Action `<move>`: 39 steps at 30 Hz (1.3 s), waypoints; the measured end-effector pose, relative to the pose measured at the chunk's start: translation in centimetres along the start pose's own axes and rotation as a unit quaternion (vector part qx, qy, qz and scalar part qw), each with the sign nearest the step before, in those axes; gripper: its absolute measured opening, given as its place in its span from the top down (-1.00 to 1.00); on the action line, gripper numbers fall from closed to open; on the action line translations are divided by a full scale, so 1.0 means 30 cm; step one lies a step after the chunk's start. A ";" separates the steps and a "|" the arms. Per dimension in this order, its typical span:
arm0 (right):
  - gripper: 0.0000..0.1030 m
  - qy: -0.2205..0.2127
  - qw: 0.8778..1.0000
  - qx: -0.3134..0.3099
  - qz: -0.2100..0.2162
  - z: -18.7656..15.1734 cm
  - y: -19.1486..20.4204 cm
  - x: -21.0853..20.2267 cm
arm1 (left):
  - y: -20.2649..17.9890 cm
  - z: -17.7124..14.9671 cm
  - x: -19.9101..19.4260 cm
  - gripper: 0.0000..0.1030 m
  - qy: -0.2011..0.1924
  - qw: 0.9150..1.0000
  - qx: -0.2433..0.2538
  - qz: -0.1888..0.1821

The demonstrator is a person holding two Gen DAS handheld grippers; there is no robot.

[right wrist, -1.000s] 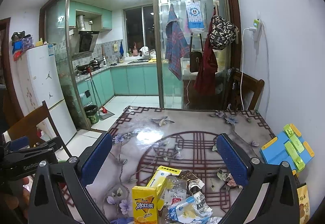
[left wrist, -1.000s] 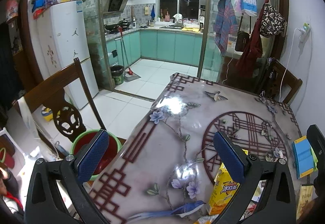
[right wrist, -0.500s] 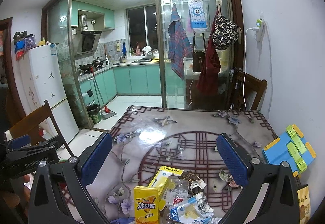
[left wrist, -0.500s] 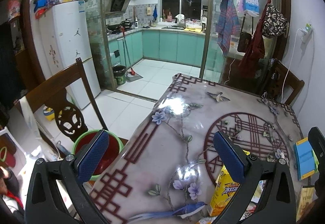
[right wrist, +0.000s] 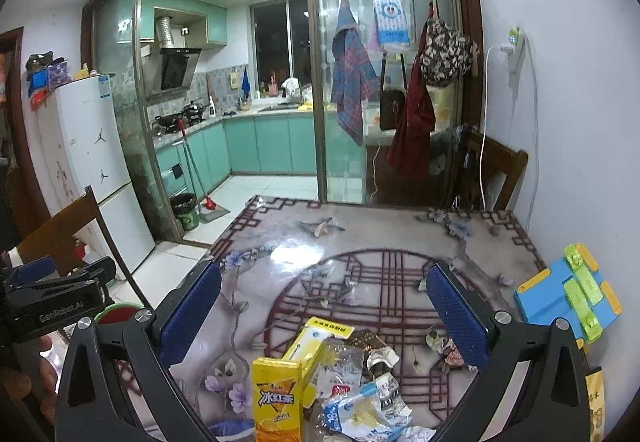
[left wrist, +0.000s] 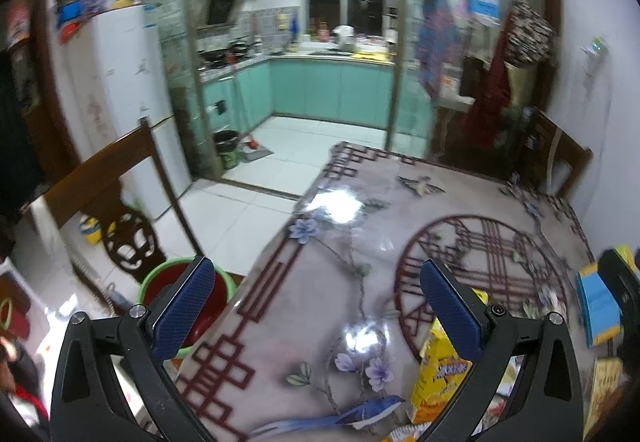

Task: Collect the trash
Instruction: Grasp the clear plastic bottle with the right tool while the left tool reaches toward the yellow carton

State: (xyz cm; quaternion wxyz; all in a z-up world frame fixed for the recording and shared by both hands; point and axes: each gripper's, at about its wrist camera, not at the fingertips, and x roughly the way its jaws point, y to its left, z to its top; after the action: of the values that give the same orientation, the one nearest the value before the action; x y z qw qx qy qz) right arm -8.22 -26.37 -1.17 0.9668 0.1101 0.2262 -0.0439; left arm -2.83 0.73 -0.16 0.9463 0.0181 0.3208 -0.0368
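Two hand-held grippers point(left wrist: 316, 306) point(right wrist: 324, 312), both spread wide, empty; one upright yellow drink carton point(right wrist: 277, 398), one white-and-yellow flat box point(right wrist: 316, 342) near the tabletop's point(right wrist: 360, 238) near edge.

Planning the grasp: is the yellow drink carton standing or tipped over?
Upright. The yellow drink carton stands on its base on the table, front label facing the camera, beside the wrappers.

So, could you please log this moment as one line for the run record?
left tool: open, empty | right tool: open, empty | trash pile: on table, untouched | yellow drink carton: upright, nearest | green bucket: on floor beside table
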 end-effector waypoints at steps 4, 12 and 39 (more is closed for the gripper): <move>-1.00 0.024 0.999 -0.008 -0.024 -0.029 -0.082 0.021 | -0.071 -0.069 0.051 -0.99 0.037 0.995 0.059 -0.073; -1.00 0.105 0.992 0.019 -0.066 -0.170 -0.278 0.067 | -0.302 -0.300 0.304 -0.93 0.191 0.961 0.091 -0.178; 0.00 0.372 0.921 0.066 0.094 -0.447 -0.227 0.729 | -0.228 -0.343 0.354 -0.57 0.203 0.965 0.083 -0.146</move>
State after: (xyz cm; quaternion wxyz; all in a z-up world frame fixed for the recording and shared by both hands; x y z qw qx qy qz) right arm 4.67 -30.63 -23.97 0.8035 0.2026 0.5545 0.0762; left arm -1.21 -6.10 -14.86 0.8409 0.0567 0.5010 -0.1967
